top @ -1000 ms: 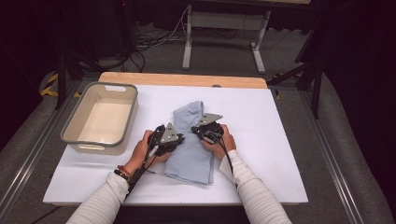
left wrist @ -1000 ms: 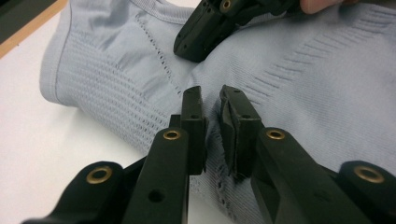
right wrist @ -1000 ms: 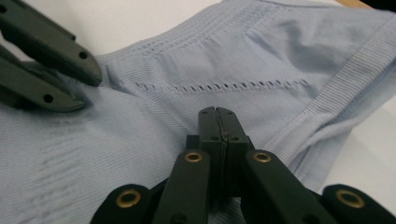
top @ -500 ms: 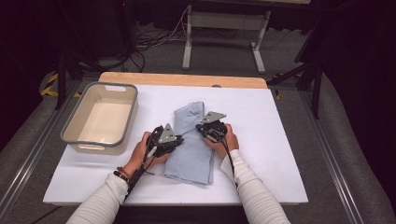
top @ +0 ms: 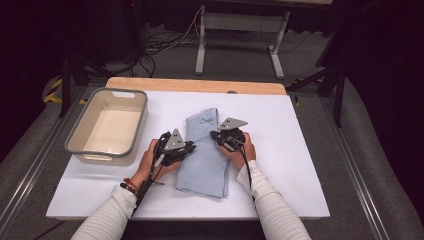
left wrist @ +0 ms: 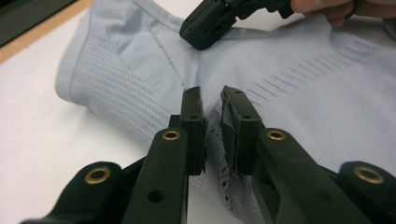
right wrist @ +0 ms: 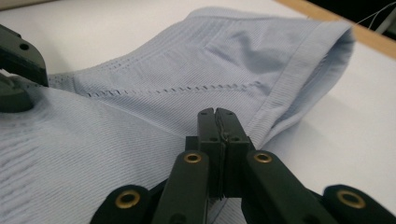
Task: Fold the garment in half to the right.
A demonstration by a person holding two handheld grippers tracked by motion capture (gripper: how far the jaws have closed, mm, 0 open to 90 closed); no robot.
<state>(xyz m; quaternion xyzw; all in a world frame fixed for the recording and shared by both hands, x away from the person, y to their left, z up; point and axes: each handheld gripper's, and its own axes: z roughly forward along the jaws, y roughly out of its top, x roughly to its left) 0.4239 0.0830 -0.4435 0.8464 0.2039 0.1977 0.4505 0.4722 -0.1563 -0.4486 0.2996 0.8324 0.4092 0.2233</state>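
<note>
1. Garment (top: 205, 152) – pale blue ribbed knit, folded, lying flat near centre of white table top (top: 300, 150), long axis running away from the person.
2. Left gripper (top: 189, 148) – at garment's left edge, approx. mid-length. Left gripper view: jaws nearly together w/ a fold of the knit pinched up between the pads, narrow gap left. Clenched on the fabric.
3. Right gripper (top: 215, 135) – at garment's right side, nearer the far end, close to the left one. Right gripper view: jaws pressed fully together, tips against the cloth by the ribbed hem; fabric seems caught between the pads.
4. Beige tub (top: 80, 132) – left part of table, well apart from garment.
</note>
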